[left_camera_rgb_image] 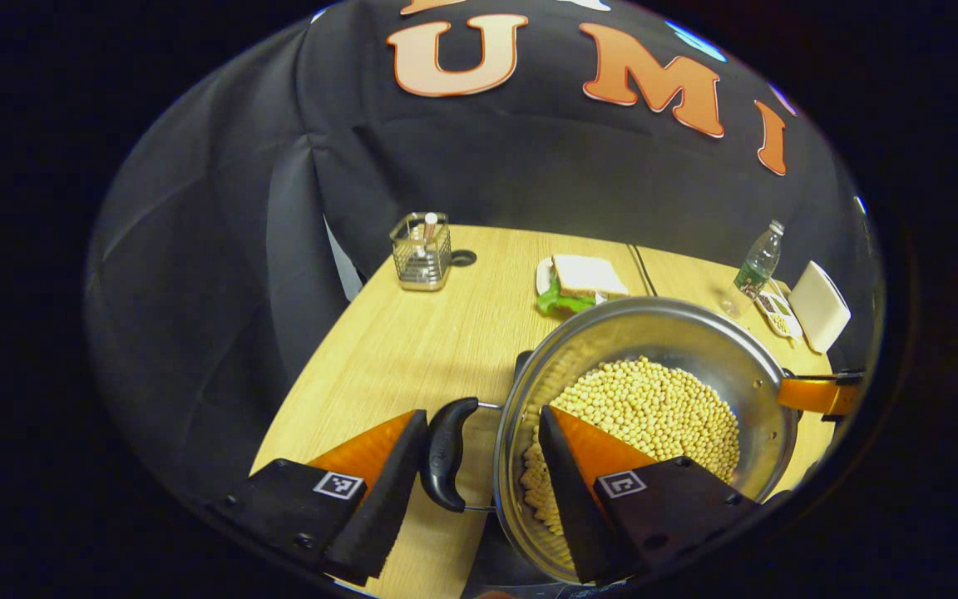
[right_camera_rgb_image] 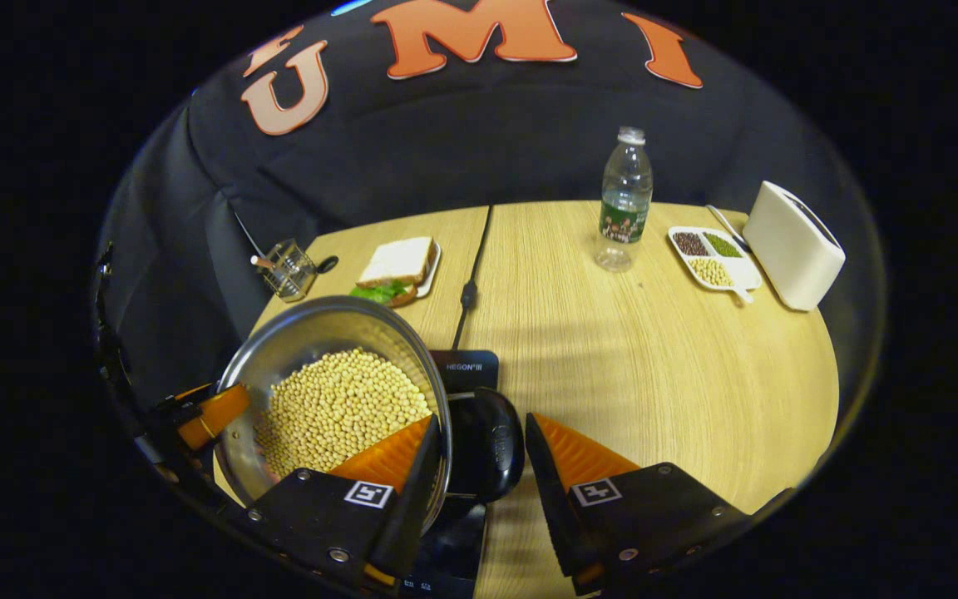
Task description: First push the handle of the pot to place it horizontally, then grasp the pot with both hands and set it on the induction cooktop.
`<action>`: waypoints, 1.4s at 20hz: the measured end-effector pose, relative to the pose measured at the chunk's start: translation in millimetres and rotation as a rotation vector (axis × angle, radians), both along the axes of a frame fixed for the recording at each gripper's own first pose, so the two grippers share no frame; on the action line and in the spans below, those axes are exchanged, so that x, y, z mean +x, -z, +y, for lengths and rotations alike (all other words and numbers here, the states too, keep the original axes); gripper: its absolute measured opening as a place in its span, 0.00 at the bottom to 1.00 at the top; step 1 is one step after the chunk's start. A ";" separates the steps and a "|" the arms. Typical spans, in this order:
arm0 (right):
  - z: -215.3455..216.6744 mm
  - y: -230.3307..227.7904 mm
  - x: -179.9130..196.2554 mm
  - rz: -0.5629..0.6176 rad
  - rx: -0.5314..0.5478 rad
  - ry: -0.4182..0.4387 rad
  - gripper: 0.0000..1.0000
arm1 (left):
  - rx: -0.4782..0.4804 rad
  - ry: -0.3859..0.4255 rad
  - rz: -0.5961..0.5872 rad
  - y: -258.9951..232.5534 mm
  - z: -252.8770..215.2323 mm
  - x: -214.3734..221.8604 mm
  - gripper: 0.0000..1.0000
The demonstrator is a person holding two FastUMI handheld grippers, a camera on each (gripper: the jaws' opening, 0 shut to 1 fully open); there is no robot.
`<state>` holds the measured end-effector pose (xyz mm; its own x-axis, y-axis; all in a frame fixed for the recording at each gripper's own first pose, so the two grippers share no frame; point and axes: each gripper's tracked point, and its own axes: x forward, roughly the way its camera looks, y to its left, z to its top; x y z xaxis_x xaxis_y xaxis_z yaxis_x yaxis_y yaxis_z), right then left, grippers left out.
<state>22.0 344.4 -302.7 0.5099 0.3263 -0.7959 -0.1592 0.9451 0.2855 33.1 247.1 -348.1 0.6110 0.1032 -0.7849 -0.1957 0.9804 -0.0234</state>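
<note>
A steel pot (left_camera_rgb_image: 678, 329) holding soybeans (left_camera_rgb_image: 654, 408) stands over the black induction cooktop (right_camera_rgb_image: 466, 366). In the left gripper view my left gripper (left_camera_rgb_image: 483, 412) straddles the pot's black side handle (left_camera_rgb_image: 446, 453): one finger lies against the handle's outer side, the other reaches inside the pot wall above the beans. In the right gripper view my right gripper (right_camera_rgb_image: 481, 418) holds the opposite handle (right_camera_rgb_image: 487, 449) of the pot (right_camera_rgb_image: 304, 333) the same way. Each view shows the other gripper at the pot's far rim. The handles lie level, left and right of the pot.
On the wooden table stand a wire holder (left_camera_rgb_image: 421, 249), a sandwich on a plate (left_camera_rgb_image: 583, 279), a water bottle (right_camera_rgb_image: 624, 200), a divided dish of beans (right_camera_rgb_image: 712, 258) and a white toaster (right_camera_rgb_image: 795, 245). A black cable (right_camera_rgb_image: 471, 274) runs back from the cooktop.
</note>
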 end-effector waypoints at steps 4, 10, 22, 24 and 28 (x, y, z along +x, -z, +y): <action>-36.2 -48.3 25.0 -0.214 0.020 0.041 0.73 | 0.088 0.004 -0.174 -60.2 -9.7 16.1 0.88; -95.8 -138.1 49.0 -0.553 -0.011 0.058 0.84 | 0.132 0.007 -0.423 -162.5 -65.0 41.0 0.96; -191.5 -272.1 49.6 -0.958 -0.095 0.104 0.86 | 0.131 0.028 -0.771 -311.6 -146.1 35.3 0.96; -203.1 -286.5 50.2 -0.982 -0.089 0.122 0.88 | 0.133 0.015 -0.793 -329.4 -151.9 35.9 0.99; -226.3 -310.5 49.8 -1.034 -0.071 0.173 0.94 | 0.159 0.000 -0.891 -375.5 -159.0 31.0 0.96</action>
